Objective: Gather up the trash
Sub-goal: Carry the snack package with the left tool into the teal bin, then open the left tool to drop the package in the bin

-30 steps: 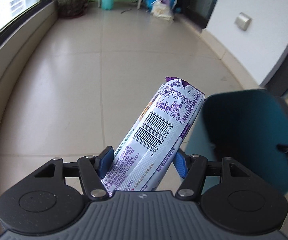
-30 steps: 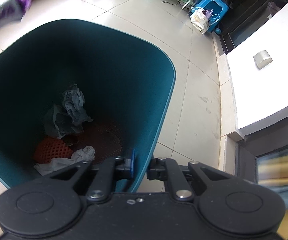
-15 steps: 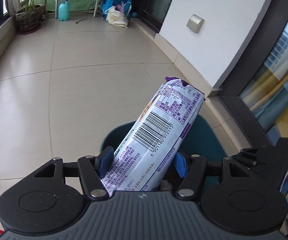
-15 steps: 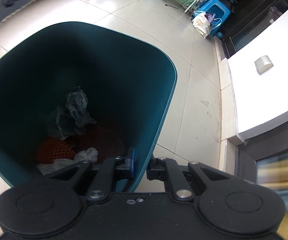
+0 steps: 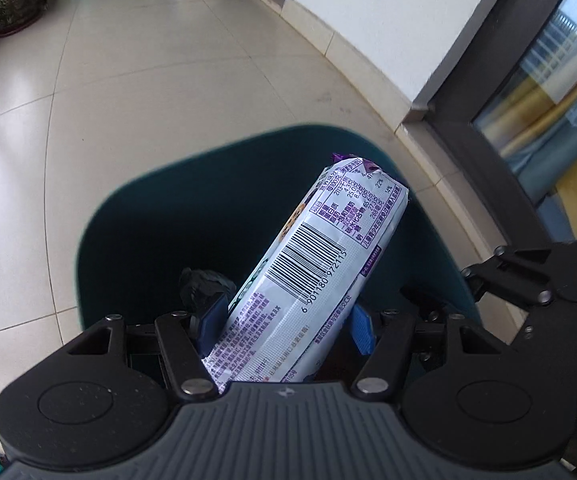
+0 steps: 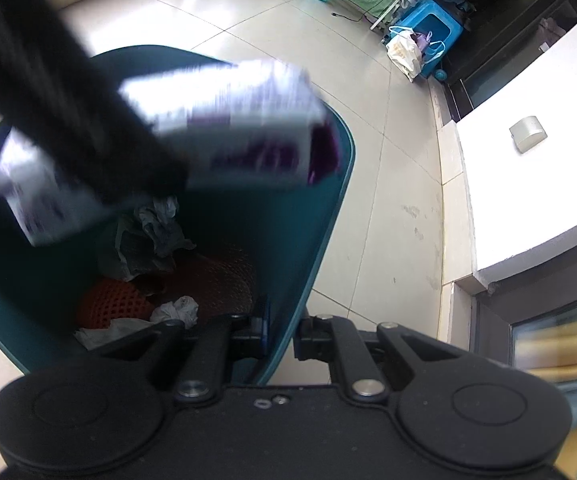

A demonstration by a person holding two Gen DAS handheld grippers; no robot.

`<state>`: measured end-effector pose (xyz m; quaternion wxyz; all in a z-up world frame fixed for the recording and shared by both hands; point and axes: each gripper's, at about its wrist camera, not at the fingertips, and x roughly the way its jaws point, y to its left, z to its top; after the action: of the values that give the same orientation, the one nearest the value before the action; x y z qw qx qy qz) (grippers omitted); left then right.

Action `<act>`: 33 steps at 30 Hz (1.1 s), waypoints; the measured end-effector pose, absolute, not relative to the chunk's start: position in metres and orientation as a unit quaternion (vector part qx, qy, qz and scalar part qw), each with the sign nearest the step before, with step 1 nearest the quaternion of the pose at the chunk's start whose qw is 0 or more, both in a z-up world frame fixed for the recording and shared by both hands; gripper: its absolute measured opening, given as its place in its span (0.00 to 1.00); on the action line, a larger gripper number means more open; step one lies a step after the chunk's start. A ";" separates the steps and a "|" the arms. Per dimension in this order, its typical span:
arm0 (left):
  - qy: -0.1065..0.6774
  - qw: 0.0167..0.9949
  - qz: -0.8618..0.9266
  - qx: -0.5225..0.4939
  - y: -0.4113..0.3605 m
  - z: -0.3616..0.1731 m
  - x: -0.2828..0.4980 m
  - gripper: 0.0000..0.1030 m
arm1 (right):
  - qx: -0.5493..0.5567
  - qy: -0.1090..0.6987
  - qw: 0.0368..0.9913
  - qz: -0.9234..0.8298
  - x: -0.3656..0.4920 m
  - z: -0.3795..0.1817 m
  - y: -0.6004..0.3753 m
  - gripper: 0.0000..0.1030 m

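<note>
Snack pack [image 5: 308, 276] pinched in left tool [image 5: 284, 324] over, maybe inside, bin [image 5: 100, 216]; right tool [image 6: 280, 328] clamped on rim.

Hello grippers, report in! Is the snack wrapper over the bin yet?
Left gripper shut on snack wrapper, above the bin mouth. Right gripper shut on bin rim. Nothing in the way; not dropped yet.
</note>
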<state>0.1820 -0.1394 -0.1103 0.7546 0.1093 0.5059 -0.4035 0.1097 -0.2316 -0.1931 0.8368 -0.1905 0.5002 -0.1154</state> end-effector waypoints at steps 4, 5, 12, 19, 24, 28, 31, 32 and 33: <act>0.512 0.748 -0.403 0.127 -0.151 -0.122 0.177 0.61 | -0.191 0.502 0.835 -0.115 0.109 -0.195 -0.233 0.10; 0.515 0.746 -0.403 0.129 -0.152 -0.124 0.176 0.61 | -0.189 0.503 0.835 -0.116 0.110 -0.196 -0.234 0.10; 0.525 0.738 -0.397 0.147 -0.162 -0.138 0.176 0.62 | -0.180 0.507 0.834 -0.120 0.110 -0.198 -0.236 0.10; 0.520 0.737 -0.401 0.158 -0.161 -0.141 0.170 0.65 | -0.172 0.511 0.834 -0.122 0.111 -0.200 -0.241 0.10; 0.501 0.744 -0.414 0.152 -0.143 -0.128 0.169 0.77 | -0.167 0.512 0.834 -0.123 0.115 -0.201 -0.244 0.10; 0.489 0.748 -0.422 0.152 -0.137 -0.119 0.167 0.77 | -0.163 0.512 0.834 -0.122 0.114 -0.201 -0.246 0.10; 0.481 0.752 -0.426 0.148 -0.124 -0.109 0.169 0.77 | -0.163 0.512 0.835 -0.121 0.114 -0.202 -0.248 0.10; 0.478 0.754 -0.427 0.146 -0.119 -0.105 0.170 0.77 | -0.162 0.512 0.835 -0.121 0.114 -0.202 -0.248 0.10; 0.474 0.756 -0.428 0.142 -0.113 -0.101 0.172 0.77 | -0.162 0.512 0.835 -0.120 0.114 -0.202 -0.249 0.10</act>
<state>0.1716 -0.1130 -0.1006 0.7562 0.1420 0.4743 -0.4277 0.1143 -0.2486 -0.2022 0.8349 -0.1619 0.5121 -0.1202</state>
